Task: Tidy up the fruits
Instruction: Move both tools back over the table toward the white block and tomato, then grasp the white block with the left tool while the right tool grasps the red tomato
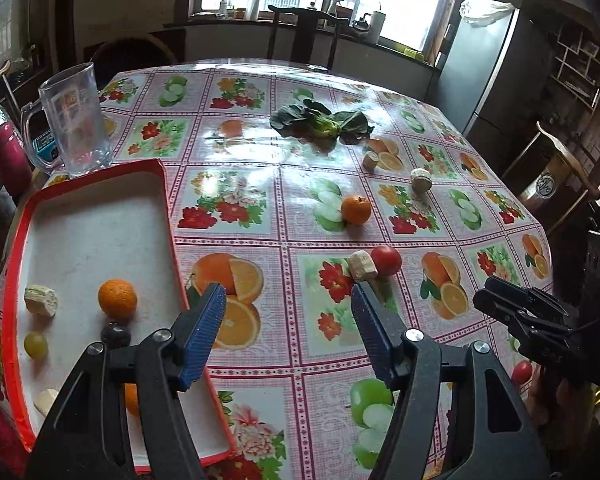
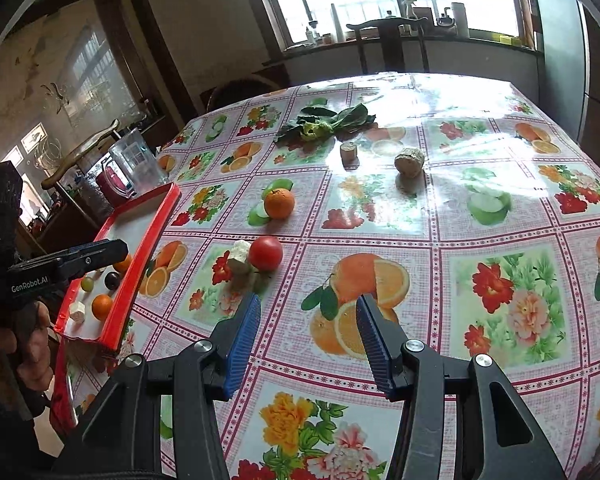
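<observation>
**Both claws empty above the table, fruit split between tray and cloth**

Far left of the left claw [image 1: 286,300], a clear jug [image 1: 74,120] stands at the table's edge, just beyond the red-rimmed tray [image 1: 172,216]. The tray lies left of that claw and partly under its left finger. In it sit an orange [image 1: 117,298], a dark grape [image 1: 115,334], a green grape [image 1: 35,345] and pale chunks [image 1: 41,300]; a second orange shows only partly behind the finger.

The left claw hangs spread with nothing between its blue pads [image 1: 206,332], over the tray's right rim and the printed tablecloth [image 1: 260,184]. Just ahead of its right finger lie a pale chunk [image 1: 363,265] and a tomato [image 1: 385,260], touching each other. Further ahead sits a loose orange [image 1: 356,209], then two stubby pale pieces [image 1: 421,179], and beyond them a leafy green [image 1: 320,122] near the middle of the table.

The right claw [image 2: 308,312] is part spread and also empty, above bare cloth. The tomato [image 2: 265,253] and chunk lie ahead and to its left, the loose orange [image 2: 279,203] beyond them. A small red fruit [image 1: 521,372] lies near the table's right edge, beside the right claw's body in the left view.

Ahead of and to the right of the right claw, the cloth is open as far as the edge. A chair [image 2: 388,40] stands at the far side, under the window.
</observation>
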A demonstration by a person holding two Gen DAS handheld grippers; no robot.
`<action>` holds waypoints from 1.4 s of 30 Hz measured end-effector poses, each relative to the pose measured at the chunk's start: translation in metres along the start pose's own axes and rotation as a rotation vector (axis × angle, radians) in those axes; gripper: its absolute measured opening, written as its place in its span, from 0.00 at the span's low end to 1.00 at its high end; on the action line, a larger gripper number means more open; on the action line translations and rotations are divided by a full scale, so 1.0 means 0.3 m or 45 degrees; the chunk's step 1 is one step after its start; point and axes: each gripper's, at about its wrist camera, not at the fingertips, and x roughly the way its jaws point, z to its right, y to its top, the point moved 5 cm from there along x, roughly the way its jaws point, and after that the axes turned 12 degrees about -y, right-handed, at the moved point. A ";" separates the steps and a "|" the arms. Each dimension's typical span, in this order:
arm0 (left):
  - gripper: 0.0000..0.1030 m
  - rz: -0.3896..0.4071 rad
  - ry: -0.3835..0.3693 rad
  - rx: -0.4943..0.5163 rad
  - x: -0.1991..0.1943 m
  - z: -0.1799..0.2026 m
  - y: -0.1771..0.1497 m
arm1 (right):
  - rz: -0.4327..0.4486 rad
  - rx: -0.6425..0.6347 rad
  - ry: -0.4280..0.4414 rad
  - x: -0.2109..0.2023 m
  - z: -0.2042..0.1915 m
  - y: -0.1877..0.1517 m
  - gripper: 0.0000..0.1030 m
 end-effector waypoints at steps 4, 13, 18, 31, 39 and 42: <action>0.62 -0.025 -0.015 0.021 0.031 0.034 -0.014 | -0.002 0.008 -0.011 0.000 0.020 0.000 0.50; 0.62 -0.065 -0.035 0.065 0.093 0.075 -0.035 | -0.011 -0.001 -0.013 0.016 0.016 -0.004 0.50; 0.62 -0.093 -0.048 0.106 0.151 0.091 -0.044 | -0.023 -0.018 -0.004 0.039 -0.007 -0.006 0.50; 0.56 -0.163 -0.124 0.146 0.357 0.155 -0.002 | -0.058 0.023 -0.026 0.096 0.037 -0.002 0.49; 0.24 -0.152 -0.203 0.158 0.363 0.138 0.009 | -0.075 -0.018 0.012 0.158 -0.038 0.027 0.49; 0.24 -0.146 -0.209 0.117 0.338 0.101 0.003 | -0.079 -0.045 0.031 0.188 -0.085 0.041 0.48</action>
